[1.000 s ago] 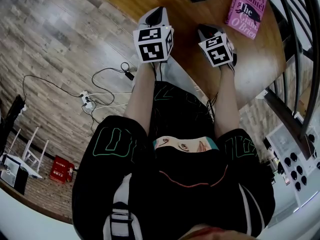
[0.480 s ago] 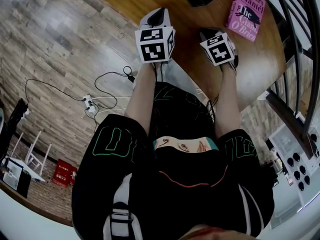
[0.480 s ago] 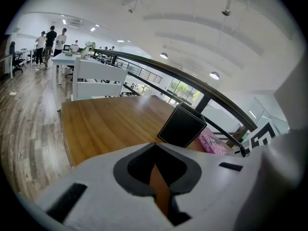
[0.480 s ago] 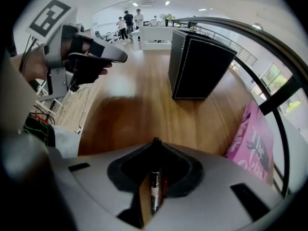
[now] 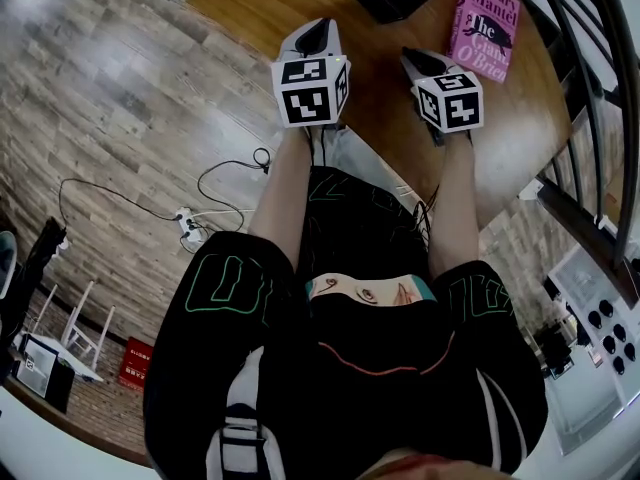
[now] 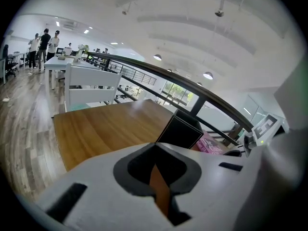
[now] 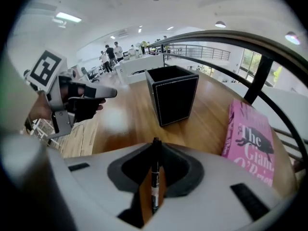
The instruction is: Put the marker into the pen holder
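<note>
Right claw (image 5: 418,60), marker (image 7: 155,177) pinched, wider from left claw (image 5: 313,33) (clenched empty), both forearms (image 5: 285,183) outstretched.

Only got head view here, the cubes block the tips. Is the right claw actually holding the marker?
Observer: Yes. The right gripper view shows the right claw shut on the black marker, clamped between the jaws.
Operator: Left claw?
Observer: The left claw is shut, with nothing in it.
Operator: Holder upright?
Observer: The pen holder stands upright on the table, open top up, ahead of the right claw and apart from it.
</note>
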`<state>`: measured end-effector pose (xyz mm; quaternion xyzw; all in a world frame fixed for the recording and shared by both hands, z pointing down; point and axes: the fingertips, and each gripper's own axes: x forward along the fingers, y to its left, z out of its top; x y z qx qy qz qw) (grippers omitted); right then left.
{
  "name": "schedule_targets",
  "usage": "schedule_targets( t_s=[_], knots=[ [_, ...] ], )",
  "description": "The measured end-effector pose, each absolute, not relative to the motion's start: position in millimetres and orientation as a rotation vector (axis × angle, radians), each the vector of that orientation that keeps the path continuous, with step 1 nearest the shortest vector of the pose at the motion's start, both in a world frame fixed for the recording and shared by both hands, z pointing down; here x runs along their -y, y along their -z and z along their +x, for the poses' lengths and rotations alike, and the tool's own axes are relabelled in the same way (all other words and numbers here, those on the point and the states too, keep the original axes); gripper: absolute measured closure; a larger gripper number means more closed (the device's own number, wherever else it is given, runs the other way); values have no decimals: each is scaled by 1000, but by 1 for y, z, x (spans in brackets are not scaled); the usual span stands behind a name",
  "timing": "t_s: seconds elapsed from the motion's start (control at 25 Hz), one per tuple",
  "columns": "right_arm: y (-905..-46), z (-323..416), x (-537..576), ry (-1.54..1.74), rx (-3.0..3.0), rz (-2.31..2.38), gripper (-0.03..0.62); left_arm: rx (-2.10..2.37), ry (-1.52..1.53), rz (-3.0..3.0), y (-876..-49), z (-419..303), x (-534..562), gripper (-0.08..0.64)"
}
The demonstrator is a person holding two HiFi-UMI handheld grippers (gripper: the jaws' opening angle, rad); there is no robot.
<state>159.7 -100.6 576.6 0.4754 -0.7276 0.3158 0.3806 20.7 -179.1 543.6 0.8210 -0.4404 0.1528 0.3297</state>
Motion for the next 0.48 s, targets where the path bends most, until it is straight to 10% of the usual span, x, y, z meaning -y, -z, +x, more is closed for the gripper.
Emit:
schedule_targets(
  t_s=[0.48],
  knots=[
    [-525,163,131,-776,1974,1464,528,1128,-375,2226,-518,20,200,552]
  ],
)
